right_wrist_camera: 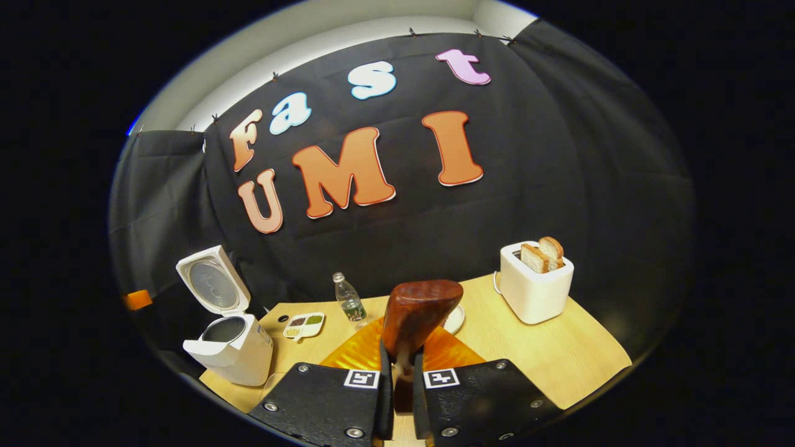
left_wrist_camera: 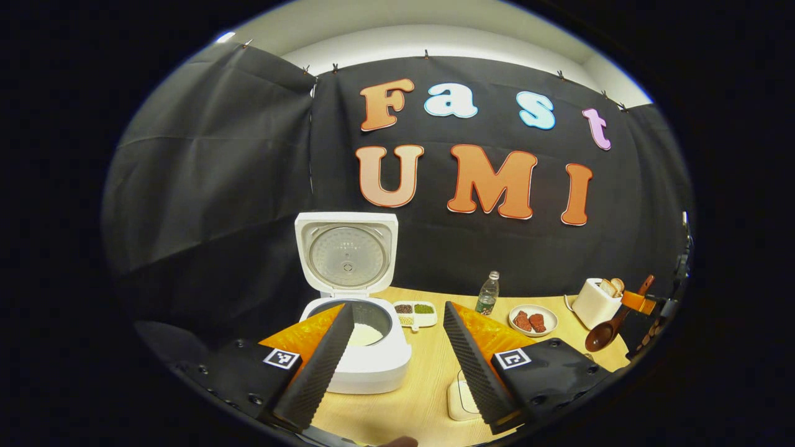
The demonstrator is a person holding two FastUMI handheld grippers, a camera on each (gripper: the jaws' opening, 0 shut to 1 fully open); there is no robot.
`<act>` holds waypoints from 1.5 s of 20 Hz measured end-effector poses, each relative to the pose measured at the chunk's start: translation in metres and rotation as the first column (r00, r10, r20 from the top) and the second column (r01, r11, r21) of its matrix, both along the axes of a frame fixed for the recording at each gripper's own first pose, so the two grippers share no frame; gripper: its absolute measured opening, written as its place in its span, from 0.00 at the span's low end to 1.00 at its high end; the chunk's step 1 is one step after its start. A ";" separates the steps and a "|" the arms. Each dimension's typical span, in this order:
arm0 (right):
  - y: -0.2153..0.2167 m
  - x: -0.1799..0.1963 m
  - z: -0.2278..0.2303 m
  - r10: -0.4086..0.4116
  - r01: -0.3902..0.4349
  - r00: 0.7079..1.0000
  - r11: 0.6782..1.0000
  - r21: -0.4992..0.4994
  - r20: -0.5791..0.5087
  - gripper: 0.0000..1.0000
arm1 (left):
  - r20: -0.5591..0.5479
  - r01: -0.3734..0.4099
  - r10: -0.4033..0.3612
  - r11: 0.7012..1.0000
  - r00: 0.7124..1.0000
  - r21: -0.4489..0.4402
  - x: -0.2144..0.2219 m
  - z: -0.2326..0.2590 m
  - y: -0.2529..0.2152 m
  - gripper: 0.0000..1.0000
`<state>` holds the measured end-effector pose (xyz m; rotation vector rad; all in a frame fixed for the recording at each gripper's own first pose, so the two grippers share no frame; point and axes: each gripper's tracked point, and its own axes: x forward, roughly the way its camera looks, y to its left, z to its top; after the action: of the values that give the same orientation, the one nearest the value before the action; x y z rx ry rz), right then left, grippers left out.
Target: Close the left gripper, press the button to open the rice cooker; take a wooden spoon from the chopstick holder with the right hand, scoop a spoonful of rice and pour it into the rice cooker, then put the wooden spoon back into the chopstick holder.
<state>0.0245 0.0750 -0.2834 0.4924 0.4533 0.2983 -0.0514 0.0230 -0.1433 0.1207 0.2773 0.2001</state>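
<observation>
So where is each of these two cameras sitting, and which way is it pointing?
Left gripper view: rides on the left tool, fingers apart, facing the open rice cooker; the right tool with the wooden spoon is at the far right.
Right gripper view: rides on the right tool, shut on the wooden spoon, facing the toaster.
Shared: rice cooker, water bottle, toaster, table.

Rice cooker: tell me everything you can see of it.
The rice cooker is a white, boxy, plastic-looking appliance with rounded corners, standing upright on the wooden table. Its hinged lid is swung fully open and stands upright at the back, showing a round metallic inner plate. The dark inner pot holds a pale layer at the bottom, seemingly rice. A small divided dish sits just beside it. The left gripper hangs open in front; nothing touches the cooker.
</observation>
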 end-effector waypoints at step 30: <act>-0.060 -0.033 -0.072 -0.183 0.177 0.959 0.983 -0.048 -0.217 0.87 | 0.175 -0.049 0.046 0.999 0.984 0.015 0.129 0.132 0.076 0.98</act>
<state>-0.0090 0.0154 -0.3558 0.5381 0.6239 0.0609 0.0773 0.0989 -0.0111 0.1148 0.1041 0.2595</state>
